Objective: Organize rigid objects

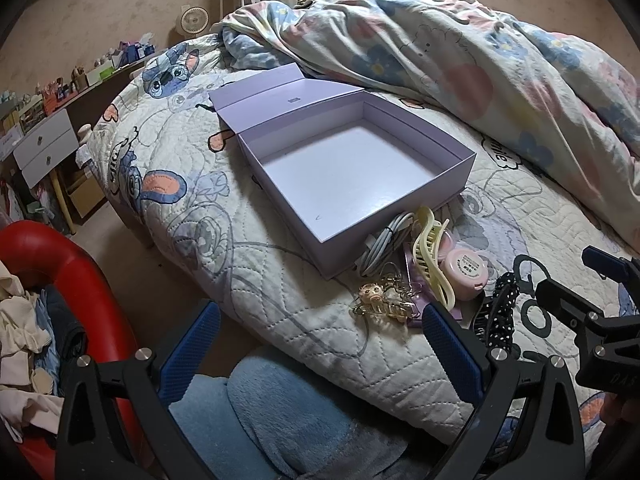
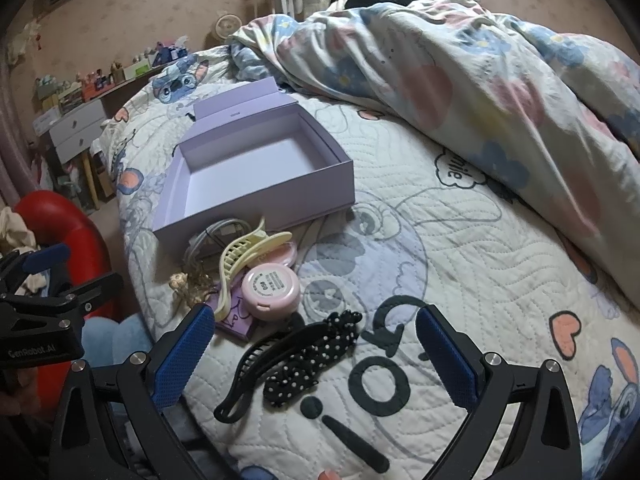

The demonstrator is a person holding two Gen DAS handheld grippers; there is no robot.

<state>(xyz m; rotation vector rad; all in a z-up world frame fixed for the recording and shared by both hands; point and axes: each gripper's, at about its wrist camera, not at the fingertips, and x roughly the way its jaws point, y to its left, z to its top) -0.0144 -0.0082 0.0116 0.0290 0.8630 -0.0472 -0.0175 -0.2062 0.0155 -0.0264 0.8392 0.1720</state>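
An open lilac box (image 1: pixel 452 176) (image 2: pixel 340 184) lies empty on the quilted bed. Against its near side lie a grey coiled cable (image 1: pixel 384 240) (image 2: pixel 212 236), a cream claw clip (image 1: pixel 430 256) (image 2: pixel 236 260), a pink round compact (image 1: pixel 466 274) (image 2: pixel 272 286), a gold-and-pink hair clip (image 1: pixel 380 300) (image 2: pixel 184 284), a lilac flat item (image 2: pixel 234 320) and a black polka-dot clip (image 1: pixel 500 312) (image 2: pixel 304 356). My left gripper (image 1: pixel 320 350) is open and empty, low at the bed's near edge. My right gripper (image 2: pixel 316 356) is open, its fingers either side of the polka-dot clip.
A rumpled floral duvet (image 1: pixel 460 60) (image 2: pixel 480 80) covers the far right of the bed. A red rounded object (image 1: pixel 72 272) and clothes lie left on the floor. A blue fleece (image 1: pixel 260 420) lies below the bed edge. A white drawer unit (image 1: pixel 44 148) stands at far left.
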